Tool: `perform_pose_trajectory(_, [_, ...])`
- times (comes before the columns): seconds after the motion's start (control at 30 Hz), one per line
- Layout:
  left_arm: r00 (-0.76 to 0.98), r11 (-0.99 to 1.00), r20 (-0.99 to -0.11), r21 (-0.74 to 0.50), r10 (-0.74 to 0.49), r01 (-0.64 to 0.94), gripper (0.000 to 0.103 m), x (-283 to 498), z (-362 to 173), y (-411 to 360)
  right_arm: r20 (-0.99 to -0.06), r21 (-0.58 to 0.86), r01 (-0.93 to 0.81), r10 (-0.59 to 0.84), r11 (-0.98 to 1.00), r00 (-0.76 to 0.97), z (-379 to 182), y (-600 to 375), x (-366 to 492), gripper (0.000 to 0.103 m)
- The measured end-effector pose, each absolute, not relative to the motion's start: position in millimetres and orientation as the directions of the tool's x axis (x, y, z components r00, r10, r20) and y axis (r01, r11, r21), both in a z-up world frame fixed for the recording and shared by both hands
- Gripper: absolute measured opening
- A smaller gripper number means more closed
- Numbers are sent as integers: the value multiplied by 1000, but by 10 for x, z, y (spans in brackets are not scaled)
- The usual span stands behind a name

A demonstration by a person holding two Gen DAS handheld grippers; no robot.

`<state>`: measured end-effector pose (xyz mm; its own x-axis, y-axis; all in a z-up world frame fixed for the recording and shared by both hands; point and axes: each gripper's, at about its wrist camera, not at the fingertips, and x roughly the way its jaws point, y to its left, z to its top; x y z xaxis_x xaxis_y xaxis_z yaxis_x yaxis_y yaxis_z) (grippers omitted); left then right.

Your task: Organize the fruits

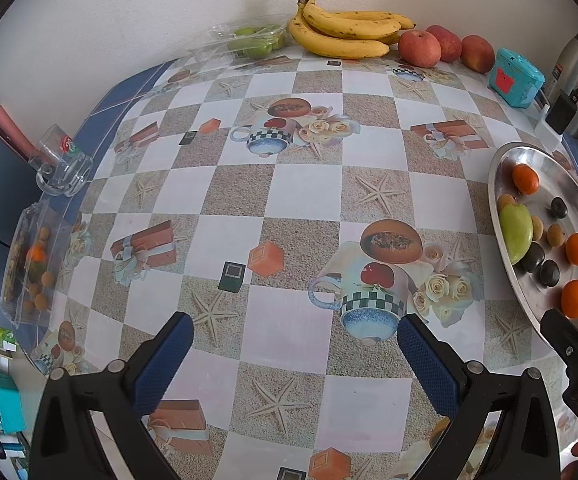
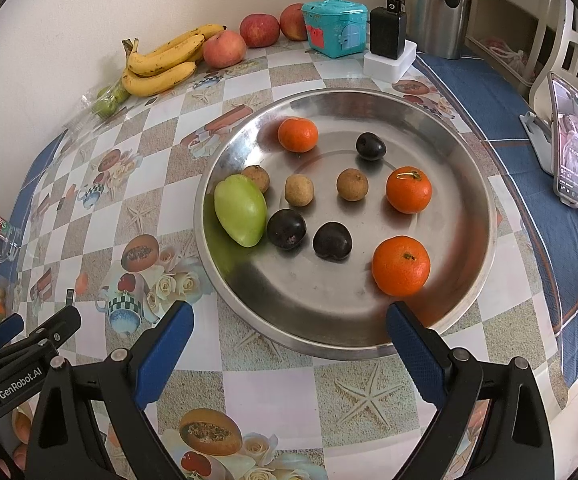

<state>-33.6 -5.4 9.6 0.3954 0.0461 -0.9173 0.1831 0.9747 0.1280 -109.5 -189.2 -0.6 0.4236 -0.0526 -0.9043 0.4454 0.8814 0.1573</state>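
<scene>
**Both tongs wide open over the bench, fruit sorted on the tray**

Left tongs point(image 1: 295, 334) spread wide, empty, above the patterned bench point(image 1: 289, 184). Right tongs point(image 2: 289, 320) equally wide, gripping nothing, at the near rim of the steel tray point(image 2: 469, 152). On the tray: green fruit point(image 2: 241, 210), dark plums, small brown fruits, three mandarins. By the wall: bananas point(image 2: 161, 62), then apples point(image 2: 259, 30).

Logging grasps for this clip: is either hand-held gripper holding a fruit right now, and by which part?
Nothing is held. The left hand-held gripper and the right hand-held gripper are both open and empty.
</scene>
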Motion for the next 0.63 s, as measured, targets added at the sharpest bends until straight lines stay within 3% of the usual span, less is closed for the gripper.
perform_pose_trajectory(0.63, [439, 976, -898, 115, 23, 185, 103, -344, 174, -52, -905, 156, 444, -53, 882, 421, -12, -1887, -1093, 97])
